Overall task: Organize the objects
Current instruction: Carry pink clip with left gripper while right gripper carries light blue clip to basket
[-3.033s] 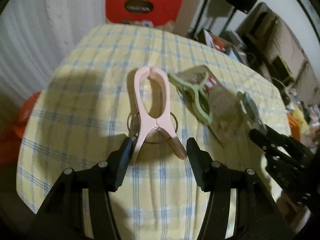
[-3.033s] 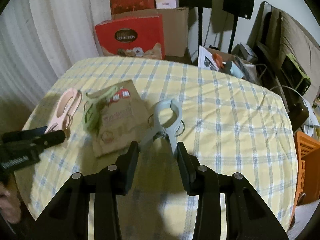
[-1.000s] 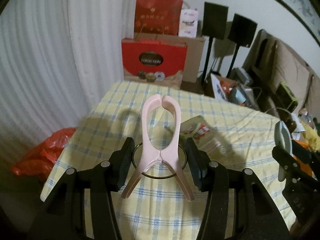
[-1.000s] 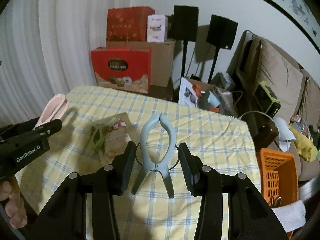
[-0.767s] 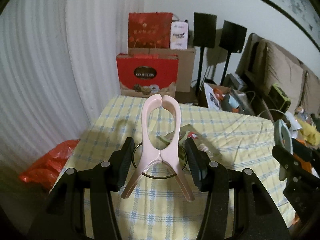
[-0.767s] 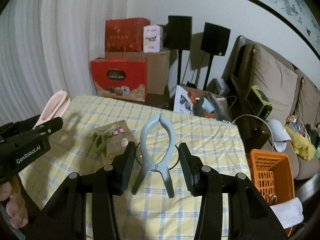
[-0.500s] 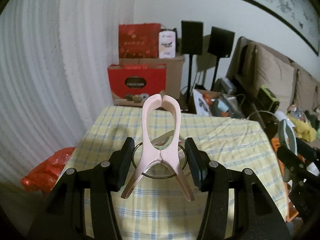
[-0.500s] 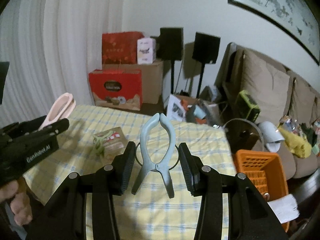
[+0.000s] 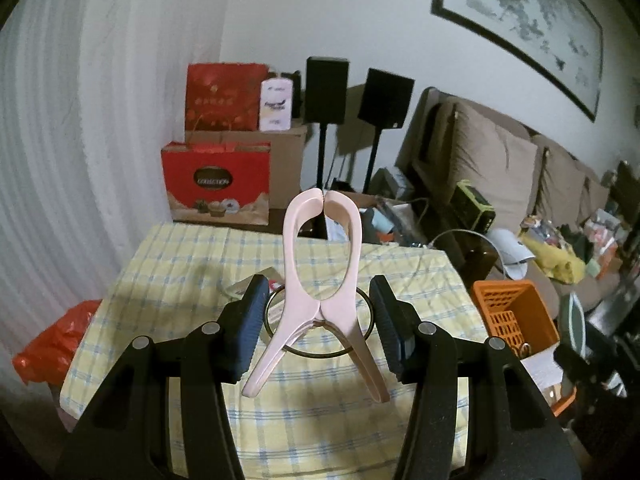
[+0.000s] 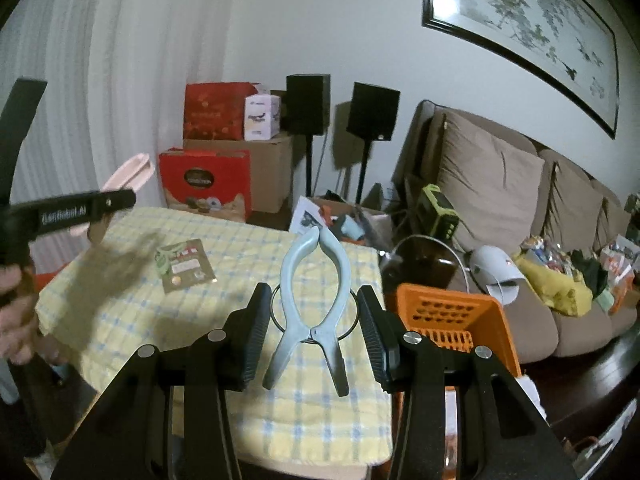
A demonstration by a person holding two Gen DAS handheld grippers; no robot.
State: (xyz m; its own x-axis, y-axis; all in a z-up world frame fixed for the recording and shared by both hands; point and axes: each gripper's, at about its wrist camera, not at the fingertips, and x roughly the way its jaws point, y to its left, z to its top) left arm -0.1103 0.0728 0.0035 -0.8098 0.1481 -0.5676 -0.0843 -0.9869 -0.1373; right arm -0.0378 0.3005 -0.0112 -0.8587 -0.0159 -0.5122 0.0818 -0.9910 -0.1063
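My left gripper (image 9: 316,314) is shut on a pink clothes clip (image 9: 320,248), pinching its wire ring, and holds it in the air above the yellow checked table (image 9: 180,264). My right gripper (image 10: 314,314) is shut the same way on a blue-grey clip (image 10: 316,276), over the table's right edge beside an orange basket (image 10: 452,316). A green clip (image 10: 162,258) lies on a brown pouch (image 10: 186,270) on the table. The right wrist view shows the left gripper (image 10: 80,210) side-on at far left, with a hand under it.
The orange basket (image 9: 512,312) stands on the floor right of the table. Red gift bags and cardboard boxes (image 9: 218,184), two black speakers on stands (image 10: 372,114) and a cluttered brown sofa (image 10: 492,184) lie beyond. An orange plastic bag (image 9: 52,344) sits left of the table.
Both grippers have lifted their clips off the table, risen and drawn back. The right one has swung rightward, bringing the orange basket close under it.
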